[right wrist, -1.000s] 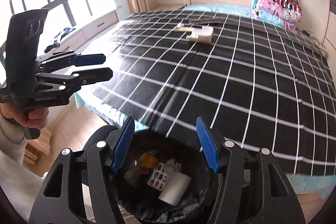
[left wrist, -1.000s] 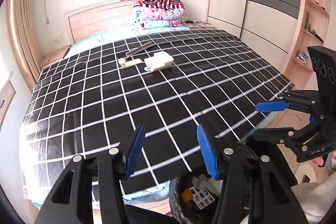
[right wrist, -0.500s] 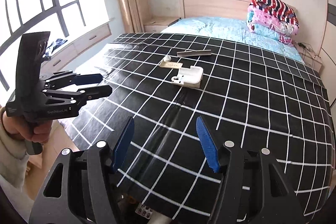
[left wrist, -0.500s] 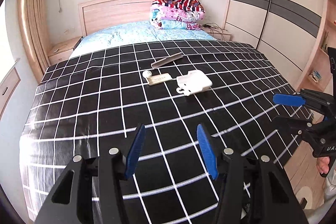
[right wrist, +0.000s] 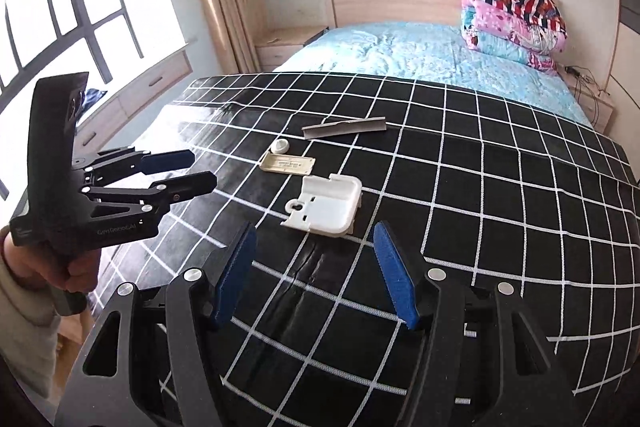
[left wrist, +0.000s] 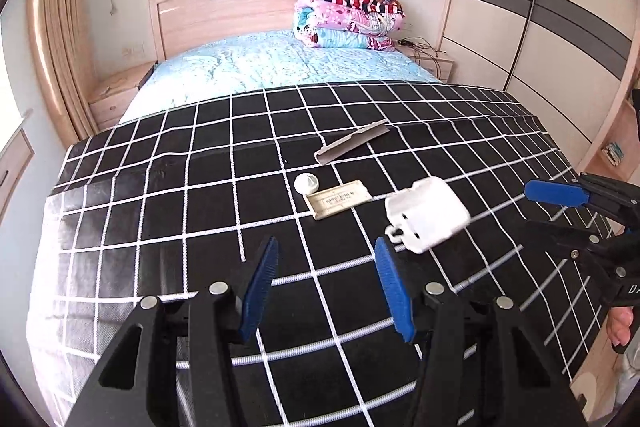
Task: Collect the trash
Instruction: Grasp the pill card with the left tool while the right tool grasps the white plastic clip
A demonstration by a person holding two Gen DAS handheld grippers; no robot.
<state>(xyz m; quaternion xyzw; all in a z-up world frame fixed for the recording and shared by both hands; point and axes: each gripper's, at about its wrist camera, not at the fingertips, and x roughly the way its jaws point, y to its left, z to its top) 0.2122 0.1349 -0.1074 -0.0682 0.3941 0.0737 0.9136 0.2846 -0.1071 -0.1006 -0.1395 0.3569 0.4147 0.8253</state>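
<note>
Several pieces of trash lie on the black checked sheet [left wrist: 192, 219] of the bed: a white plastic holder [left wrist: 428, 214] [right wrist: 324, 205], a flat beige piece [left wrist: 338, 199] [right wrist: 287, 163], a small white round cap [left wrist: 307, 183] [right wrist: 280, 147] and a long grey strip [left wrist: 352, 143] [right wrist: 344, 127]. My left gripper [left wrist: 326, 285] [right wrist: 188, 171] hovers open over the sheet, short of the beige piece, nothing between its blue pads. My right gripper [right wrist: 314, 273] [left wrist: 548, 209] is open too, just short of the white holder.
Folded colourful quilts [left wrist: 350, 13] are stacked at the headboard on a light blue sheet [left wrist: 272, 67]. A wardrobe [left wrist: 532, 3] stands on the right, with curtains and a window [right wrist: 60, 11] on the left. A hand [right wrist: 64, 267] holds the left gripper.
Both grippers have moved forward from above a black trash bin at the bed's foot to over the sheet. The trash pieces now look nearer and larger, and the bin has left view.
</note>
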